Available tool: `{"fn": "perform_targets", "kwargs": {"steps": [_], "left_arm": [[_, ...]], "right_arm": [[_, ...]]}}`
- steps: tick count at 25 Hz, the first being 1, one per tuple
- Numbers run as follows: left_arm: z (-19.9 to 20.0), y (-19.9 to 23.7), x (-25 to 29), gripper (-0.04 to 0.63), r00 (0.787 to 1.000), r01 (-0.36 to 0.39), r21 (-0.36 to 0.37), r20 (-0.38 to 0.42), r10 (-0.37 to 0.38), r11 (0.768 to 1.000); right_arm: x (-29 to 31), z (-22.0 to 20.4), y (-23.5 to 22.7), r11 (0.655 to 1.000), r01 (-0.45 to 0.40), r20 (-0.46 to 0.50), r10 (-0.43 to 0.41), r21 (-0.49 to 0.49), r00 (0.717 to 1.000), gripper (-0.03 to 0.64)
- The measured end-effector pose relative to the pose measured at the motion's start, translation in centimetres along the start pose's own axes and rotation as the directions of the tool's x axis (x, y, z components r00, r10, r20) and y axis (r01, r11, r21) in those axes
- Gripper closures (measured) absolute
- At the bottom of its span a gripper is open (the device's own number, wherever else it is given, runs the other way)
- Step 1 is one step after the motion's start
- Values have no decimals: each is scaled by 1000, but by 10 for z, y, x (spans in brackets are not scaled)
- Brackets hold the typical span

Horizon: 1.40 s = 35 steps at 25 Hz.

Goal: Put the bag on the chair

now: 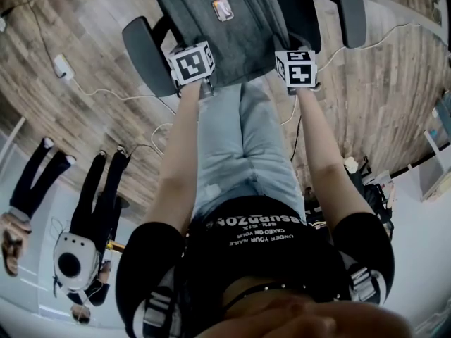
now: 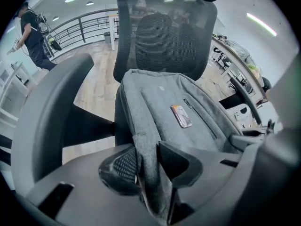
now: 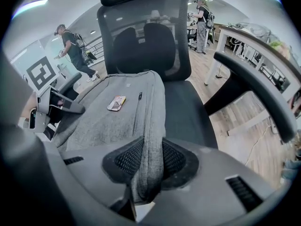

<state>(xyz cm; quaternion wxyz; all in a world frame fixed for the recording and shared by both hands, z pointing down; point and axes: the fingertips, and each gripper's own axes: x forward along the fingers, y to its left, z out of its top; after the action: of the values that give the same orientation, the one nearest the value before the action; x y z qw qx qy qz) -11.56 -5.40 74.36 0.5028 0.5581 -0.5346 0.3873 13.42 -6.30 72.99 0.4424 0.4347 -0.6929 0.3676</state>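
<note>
1. The grey bag (image 1: 218,27) lies face-up on the seat of the black office chair (image 1: 144,51), between the two armrests. Its far end reaches the foot of the mesh backrest (image 2: 164,36), and its small label (image 2: 181,116) faces up.

2. The left gripper (image 2: 146,166) pinches a fold of grey fabric at the bag's near left edge. The cloth is squeezed between the two pads and hangs out beneath them.

3. The right gripper (image 3: 148,161) does the same on the near right edge. A thick roll of fabric is clamped between its ribbed pads, beside the zip line.

4. From where I stand, the placing step looks nearly done. The bag appears to sit on the seat cushion rather than hang from the two tongs, though I cannot see under its near end to be sure that it is fully supported.

5. The next move calls for letting go. Both sets of jaws should spread enough for the folds to slip free, and then both should draw straight back toward the person.

6. The care needed is in the pull-back, because cloth snagged on a pad could drag the bag's near end off the seat's front edge.
</note>
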Motion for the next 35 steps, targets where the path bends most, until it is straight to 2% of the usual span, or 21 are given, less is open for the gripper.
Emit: {"fn": "perform_targets", "kwargs": {"steps": [7, 13, 20, 31, 35], "left_arm": [[-4, 1, 10, 477, 1000, -6, 12, -13, 6, 1000], [-7, 7, 17, 477, 1000, -10, 51, 5, 10, 999], [-11, 12, 29, 474, 1000, -24, 92, -16, 26, 995], [-16, 20, 46, 462, 997, -36, 45, -64, 39, 998], [-10, 24, 46, 457, 998, -36, 24, -45, 37, 999]], "right_arm": [[14, -9, -5, 1000, 10, -35, -10, 14, 999, 502], [31, -17, -8, 999, 39, -71, -37, 19, 997, 487], [44, -20, -14, 998, 51, -135, -46, 35, 990, 476], [59, -27, -19, 997, 34, -195, -19, 76, 981, 456], [58, -27, -19, 995, 26, -199, -8, 91, 980, 454]]}}
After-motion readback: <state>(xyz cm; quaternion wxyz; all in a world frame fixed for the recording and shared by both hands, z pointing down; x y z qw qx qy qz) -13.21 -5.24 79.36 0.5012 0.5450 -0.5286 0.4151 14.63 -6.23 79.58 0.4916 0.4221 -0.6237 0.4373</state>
